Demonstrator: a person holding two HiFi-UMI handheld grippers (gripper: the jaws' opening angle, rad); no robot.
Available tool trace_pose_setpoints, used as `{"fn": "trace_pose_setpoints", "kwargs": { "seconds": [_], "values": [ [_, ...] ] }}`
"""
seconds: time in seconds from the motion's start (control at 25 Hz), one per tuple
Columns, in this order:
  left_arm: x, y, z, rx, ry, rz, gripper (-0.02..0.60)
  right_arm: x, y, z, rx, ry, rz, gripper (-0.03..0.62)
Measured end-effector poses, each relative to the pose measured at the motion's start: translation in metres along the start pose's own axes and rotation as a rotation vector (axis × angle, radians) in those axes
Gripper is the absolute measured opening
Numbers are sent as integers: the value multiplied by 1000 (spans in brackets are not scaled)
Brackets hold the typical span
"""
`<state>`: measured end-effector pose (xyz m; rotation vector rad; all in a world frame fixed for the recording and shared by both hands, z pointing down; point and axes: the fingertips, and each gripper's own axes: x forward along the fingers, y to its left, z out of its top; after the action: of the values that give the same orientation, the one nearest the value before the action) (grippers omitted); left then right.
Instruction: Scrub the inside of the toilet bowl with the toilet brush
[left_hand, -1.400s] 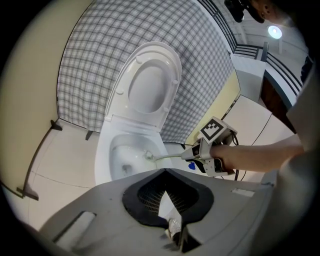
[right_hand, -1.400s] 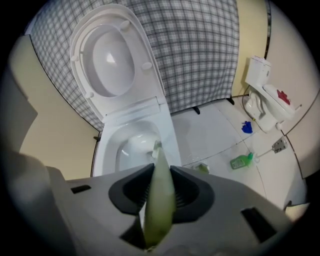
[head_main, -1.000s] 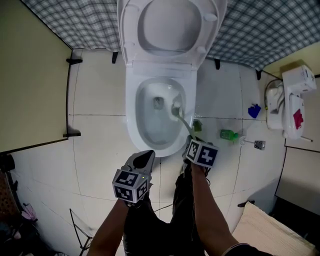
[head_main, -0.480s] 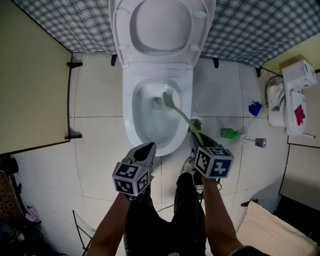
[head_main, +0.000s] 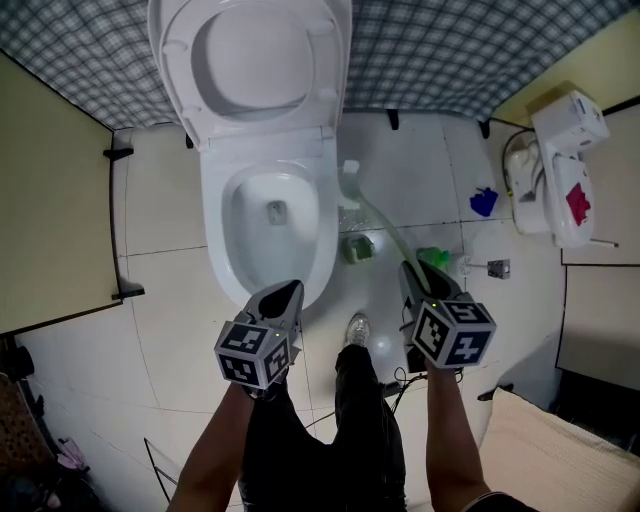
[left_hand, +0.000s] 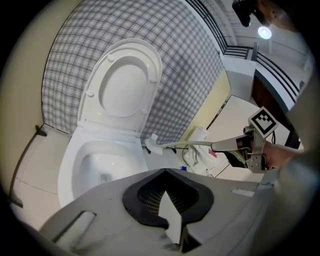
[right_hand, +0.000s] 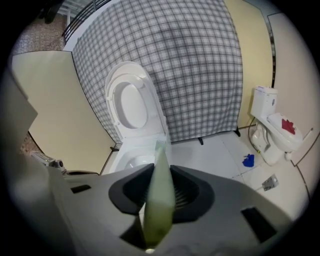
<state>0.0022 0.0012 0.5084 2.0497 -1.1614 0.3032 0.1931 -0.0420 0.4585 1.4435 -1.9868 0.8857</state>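
Two grippers are in my hands. Only the right gripper carries a load.

1. Right gripper. My fingers are closed to a narrow gap on the handle of the toilet brush. The pale green handle lies centred between the two dark pads, runs lengthwise along them and sticks out past the fingertips. The brush head sits at the far end, well beyond the fingers.

2. Position of the brush. In the head view the brush head is outside the toilet bowl. It is on the bowl's right, just beside the outer rim and over the tiled floor. I cannot tell whether it touches the floor. The left gripper view shows the handle level, with the head beside the bowl.

3. Left gripper. Its fingers meet at the tips with nothing between them. It hangs near the front rim of the bowl, apart from the brush.

4. Surroundings. The seat and lid stand raised. A small green container sits on the floor between the bowl and the right gripper.
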Motion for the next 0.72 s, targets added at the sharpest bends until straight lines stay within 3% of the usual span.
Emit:
{"fn": "trace_pose_setpoints", "kwargs": {
  "seconds": [0.28, 0.72],
  "values": [
    [27, -14, -11, 2, 24, -26, 9, 22, -59, -45, -79, 88, -46, 106],
    [51, -4, -53, -28, 64, -10, 9, 104, -115, -164, -120, 325, -110, 106]
  ]
}}
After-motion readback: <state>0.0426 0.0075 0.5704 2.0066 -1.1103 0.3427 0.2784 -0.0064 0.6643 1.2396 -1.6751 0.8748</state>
